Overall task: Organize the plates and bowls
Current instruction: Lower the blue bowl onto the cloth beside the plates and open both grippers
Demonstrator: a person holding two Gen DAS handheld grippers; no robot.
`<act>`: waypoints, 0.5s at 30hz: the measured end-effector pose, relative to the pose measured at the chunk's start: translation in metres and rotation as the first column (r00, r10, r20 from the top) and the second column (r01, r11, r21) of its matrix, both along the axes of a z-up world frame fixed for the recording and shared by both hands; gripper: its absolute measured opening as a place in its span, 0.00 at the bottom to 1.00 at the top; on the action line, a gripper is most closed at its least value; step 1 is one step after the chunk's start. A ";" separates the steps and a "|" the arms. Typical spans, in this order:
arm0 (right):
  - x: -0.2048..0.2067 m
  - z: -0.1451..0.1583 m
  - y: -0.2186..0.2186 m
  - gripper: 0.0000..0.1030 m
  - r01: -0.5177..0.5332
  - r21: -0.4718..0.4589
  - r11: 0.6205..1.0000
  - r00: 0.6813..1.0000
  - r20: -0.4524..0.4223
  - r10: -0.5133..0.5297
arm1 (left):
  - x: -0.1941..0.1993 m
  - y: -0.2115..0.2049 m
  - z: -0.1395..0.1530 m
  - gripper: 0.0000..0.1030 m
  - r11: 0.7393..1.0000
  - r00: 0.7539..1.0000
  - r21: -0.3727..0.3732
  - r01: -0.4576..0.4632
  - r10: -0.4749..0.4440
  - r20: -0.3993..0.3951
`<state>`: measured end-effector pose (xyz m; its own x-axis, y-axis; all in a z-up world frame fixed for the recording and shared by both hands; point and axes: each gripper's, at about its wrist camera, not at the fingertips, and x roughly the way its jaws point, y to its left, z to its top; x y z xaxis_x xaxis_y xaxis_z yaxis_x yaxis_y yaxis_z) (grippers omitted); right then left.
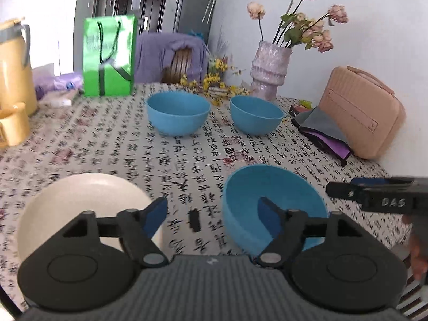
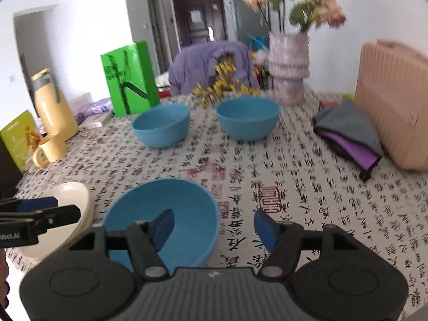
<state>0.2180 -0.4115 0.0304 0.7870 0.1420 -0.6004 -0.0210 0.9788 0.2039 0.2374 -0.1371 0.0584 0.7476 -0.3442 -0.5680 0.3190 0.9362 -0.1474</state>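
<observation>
**Both grippers open above near bowl and plate, nothing held**

Left wrist view: left gripper (image 1: 212, 215) with jaws spread wide, nothing between the pads. Cream plate (image 1: 80, 203) flat on calligraphy tablecloth (image 1: 171, 155), low left, partly hidden behind left finger. Near blue bowl (image 1: 270, 195) low right, tilted with its opening toward camera, right finger overlapping its inside in the frame; contact cannot be told. Two more blue bowls upright farther back, well apart from the near one: far left bowl (image 1: 178, 112) and far right bowl (image 1: 255, 115), side by side with a gap. Right gripper (image 1: 374, 194) seen edge-on at right border, beside near bowl. Behind: green bag (image 1: 108, 56), yellow jug (image 1: 13, 67), vase (image 1: 270, 67) with flowers, pink case (image 1: 363, 112), folded cloths (image 1: 323, 131).

Right wrist view: right gripper (image 2: 212, 226) jaws wide apart, empty. Near blue bowl (image 2: 165, 208) tilted, just left of centre, left finger in front of its inside. Cream plate (image 2: 72, 200) at left, touching or just beside bowl, cannot tell which. Left gripper (image 2: 40, 211) edge-on over plate at left border. Far left bowl (image 2: 160, 125) and far right bowl (image 2: 247, 119) upright in mid-table. Yellow mug (image 2: 50, 148) beside jug.
</observation>
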 end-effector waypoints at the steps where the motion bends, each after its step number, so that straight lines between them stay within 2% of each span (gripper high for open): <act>1: -0.008 0.003 0.003 0.71 -0.010 -0.002 1.000 1.000 0.020 0.010 | -0.008 0.006 0.000 0.83 1.000 1.000 0.001 -0.005 0.005 0.012; 3: -0.028 0.008 0.011 0.83 -0.028 0.014 1.000 0.997 0.074 0.027 | -0.023 0.019 -0.001 0.87 1.000 0.999 -0.001 -0.027 0.027 0.030; 6: -0.052 0.008 0.025 0.83 -0.059 0.021 0.998 0.992 0.117 0.056 | -0.044 0.038 -0.006 0.94 0.996 0.994 0.025 -0.082 0.080 0.073; 8: -0.067 0.006 0.038 0.85 -0.082 0.006 0.997 0.987 0.136 0.081 | -0.057 0.051 -0.010 0.95 0.992 0.989 0.034 -0.123 0.119 0.091; 12: -0.094 -0.003 0.058 0.86 -0.093 0.000 0.996 0.980 0.175 0.091 | -0.079 0.080 -0.017 1.00 0.988 0.985 0.031 -0.152 0.149 0.090; 15: -0.111 -0.014 0.072 0.86 -0.093 0.034 0.995 0.980 0.177 0.085 | -0.093 0.095 -0.021 1.00 0.981 0.978 0.033 -0.194 0.190 0.091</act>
<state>0.1067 -0.3390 0.0166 0.8626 0.2382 -0.4463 -0.1465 0.9620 0.2303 0.1439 -0.0423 0.0370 0.8448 -0.1674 -0.5082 0.1429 0.9859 -0.0872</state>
